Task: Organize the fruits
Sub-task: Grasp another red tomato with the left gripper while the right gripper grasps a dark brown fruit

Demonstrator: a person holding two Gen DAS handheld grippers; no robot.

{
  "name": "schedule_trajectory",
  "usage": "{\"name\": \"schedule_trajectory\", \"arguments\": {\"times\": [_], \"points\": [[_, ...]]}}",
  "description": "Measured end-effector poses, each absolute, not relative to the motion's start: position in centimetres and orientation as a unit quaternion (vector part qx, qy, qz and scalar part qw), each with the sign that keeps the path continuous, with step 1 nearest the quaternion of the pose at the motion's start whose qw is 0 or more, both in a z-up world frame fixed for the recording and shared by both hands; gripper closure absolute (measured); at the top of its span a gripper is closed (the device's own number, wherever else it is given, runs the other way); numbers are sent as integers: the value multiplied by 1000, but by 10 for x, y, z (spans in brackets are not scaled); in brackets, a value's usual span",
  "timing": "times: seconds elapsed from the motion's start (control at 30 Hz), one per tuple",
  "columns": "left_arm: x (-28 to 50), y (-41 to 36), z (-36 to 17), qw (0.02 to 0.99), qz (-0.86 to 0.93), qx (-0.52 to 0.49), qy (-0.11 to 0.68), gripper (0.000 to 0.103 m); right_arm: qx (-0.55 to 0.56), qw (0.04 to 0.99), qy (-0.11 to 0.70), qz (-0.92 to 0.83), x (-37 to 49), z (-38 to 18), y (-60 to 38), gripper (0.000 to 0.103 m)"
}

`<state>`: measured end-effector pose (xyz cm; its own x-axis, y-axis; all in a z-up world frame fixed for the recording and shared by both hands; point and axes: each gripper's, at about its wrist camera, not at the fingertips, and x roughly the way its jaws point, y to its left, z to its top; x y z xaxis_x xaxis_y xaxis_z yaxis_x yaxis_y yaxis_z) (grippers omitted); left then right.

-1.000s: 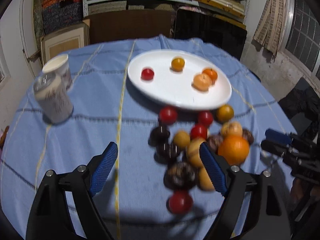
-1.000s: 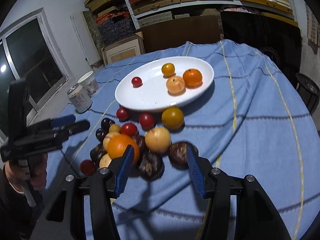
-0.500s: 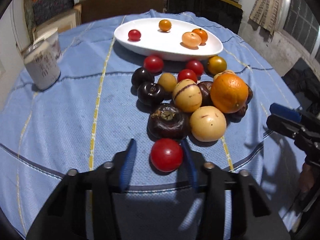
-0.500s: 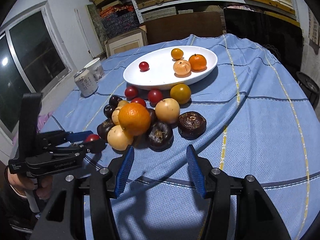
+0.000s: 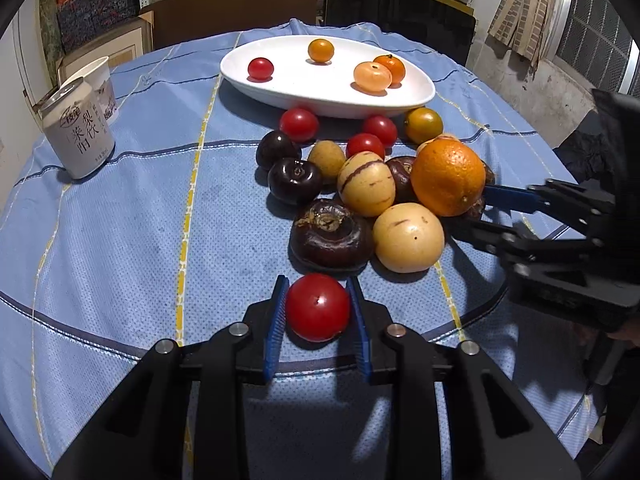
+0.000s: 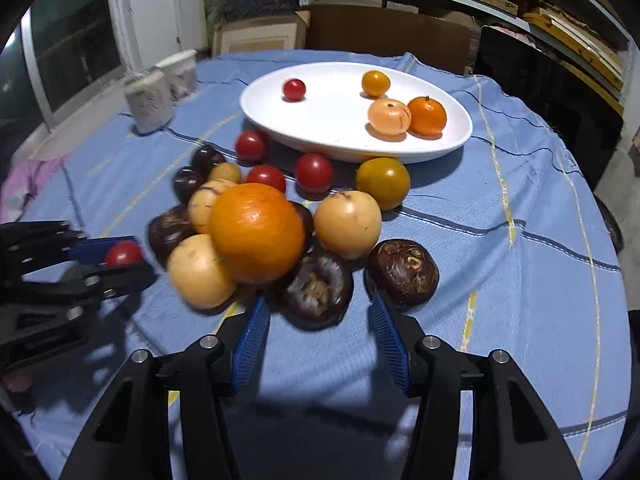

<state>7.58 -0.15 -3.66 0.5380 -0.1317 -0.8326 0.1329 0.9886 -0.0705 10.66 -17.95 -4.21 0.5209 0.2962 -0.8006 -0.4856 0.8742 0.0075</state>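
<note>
Picking is the step in hand: the left gripper (image 5: 318, 312) pinches a red tomato (image 5: 317, 306) at the near edge of the fruit pile, pads against both its sides. The right gripper (image 6: 316, 326) is closing, its jaws around a dark brown fruit (image 6: 314, 294) without pressing it yet. Next, the tomato likely needs lifting clear and carrying to the far white plate (image 5: 288, 94).
</note>
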Motion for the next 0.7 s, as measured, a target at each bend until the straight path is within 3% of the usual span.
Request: {"name": "schedule_trajectory", "arguments": {"times": [0.03, 0.23, 0.7], "points": [[76, -1, -36, 877, -76, -2, 475, 74, -106, 865, 434, 228, 109, -44, -179, 61], [75, 3, -34, 875, -80, -12, 477, 75, -108, 864, 434, 231, 103, -43, -179, 61], [91, 17, 10, 891, -96, -21, 443, 75, 3, 878, 401, 263, 91, 7, -234, 61]]}}
